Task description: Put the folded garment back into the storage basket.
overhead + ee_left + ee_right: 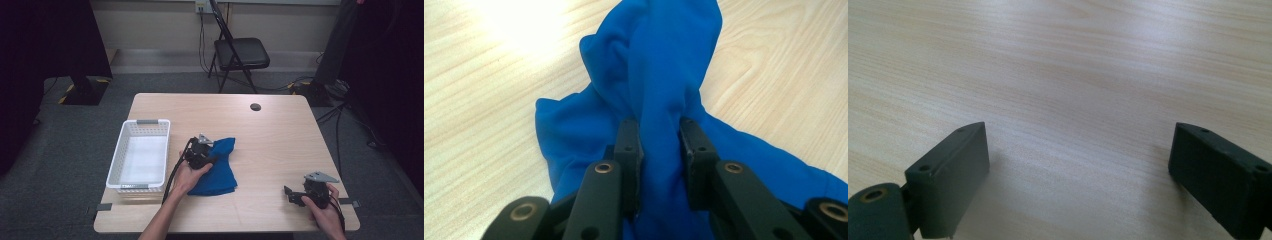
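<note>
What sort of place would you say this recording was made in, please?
Probably an indoor recording room or lab: a wooden table on grey carpet, a black folding chair by the wall, and dark stands with trailing cables at the sides.

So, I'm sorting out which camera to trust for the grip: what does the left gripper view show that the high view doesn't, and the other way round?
The left gripper view alone shows the grip up close: the left gripper has its jaws pressed on a raised fold of the blue cloth. The high view alone shows the layout: the white basket left of the cloth, the right gripper apart near the table's front right corner, and a black chair beyond. Both show the cloth, the left gripper and the light wooden tabletop.
</note>
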A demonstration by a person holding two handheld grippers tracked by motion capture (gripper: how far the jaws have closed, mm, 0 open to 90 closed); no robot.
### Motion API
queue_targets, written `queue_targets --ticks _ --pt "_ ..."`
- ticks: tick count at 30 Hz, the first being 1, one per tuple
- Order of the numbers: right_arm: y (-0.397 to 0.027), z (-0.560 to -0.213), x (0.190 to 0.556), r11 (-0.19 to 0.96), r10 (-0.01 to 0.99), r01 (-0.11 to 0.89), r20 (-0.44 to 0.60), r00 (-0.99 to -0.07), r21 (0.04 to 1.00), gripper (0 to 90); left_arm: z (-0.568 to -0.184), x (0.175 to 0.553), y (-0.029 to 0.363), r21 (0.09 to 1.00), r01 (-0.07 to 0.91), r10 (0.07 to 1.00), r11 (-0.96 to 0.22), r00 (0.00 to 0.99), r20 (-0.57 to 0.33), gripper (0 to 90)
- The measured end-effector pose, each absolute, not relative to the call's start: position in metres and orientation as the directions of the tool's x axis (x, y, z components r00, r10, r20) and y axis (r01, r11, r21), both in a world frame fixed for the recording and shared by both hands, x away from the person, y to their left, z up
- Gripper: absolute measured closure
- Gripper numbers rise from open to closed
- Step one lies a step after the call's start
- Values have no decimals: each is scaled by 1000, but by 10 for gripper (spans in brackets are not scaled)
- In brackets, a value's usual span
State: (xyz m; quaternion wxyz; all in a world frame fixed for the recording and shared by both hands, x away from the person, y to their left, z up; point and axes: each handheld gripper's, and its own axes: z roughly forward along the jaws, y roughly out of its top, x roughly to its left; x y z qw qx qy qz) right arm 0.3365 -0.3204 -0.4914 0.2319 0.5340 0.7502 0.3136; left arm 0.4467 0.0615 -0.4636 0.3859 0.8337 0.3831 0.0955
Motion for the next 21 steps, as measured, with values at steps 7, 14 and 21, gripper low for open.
queue_targets --ticks 7,14,21 --pt "-320 -491 337 234 946 655 -14 -323 718 81 -458 443 59 725 547 700 -418 703 -127 744" --pt "-320 -491 337 234 946 655 -14 -323 718 81 -452 442 61 744 541 694 -392 705 -147 744" --pt "-320 -491 337 234 946 656 -13 -323 718 81 -447 440 64 751 535 698 -387 702 -140 744"
